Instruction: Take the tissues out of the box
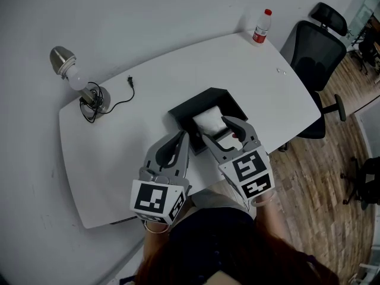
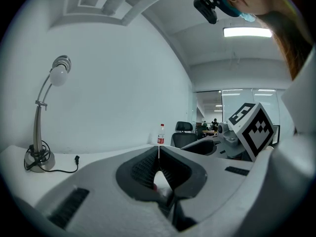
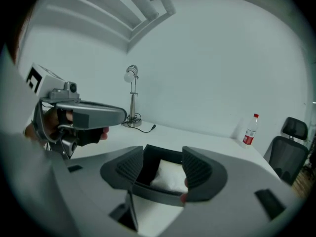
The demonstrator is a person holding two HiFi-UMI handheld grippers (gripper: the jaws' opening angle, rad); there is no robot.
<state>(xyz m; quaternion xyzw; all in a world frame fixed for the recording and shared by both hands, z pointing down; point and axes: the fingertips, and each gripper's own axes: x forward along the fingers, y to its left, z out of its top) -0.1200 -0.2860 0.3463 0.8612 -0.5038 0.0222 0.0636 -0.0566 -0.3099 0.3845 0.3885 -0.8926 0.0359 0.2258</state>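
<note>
- We see soft, rumpled white tissues inside the square black box on the smooth white tabletop.
- Right gripper: ribbed fingers spread, apparently touching nothing.
- Left gripper: fingers pressed together.

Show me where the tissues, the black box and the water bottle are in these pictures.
tissues (image 1: pixel 208 122), head view, middle of the white stack inside the box.
black box (image 1: pixel 183 115), head view, its dark left side.
water bottle (image 1: pixel 262 24), head view, the clear body below the red cap.
</note>
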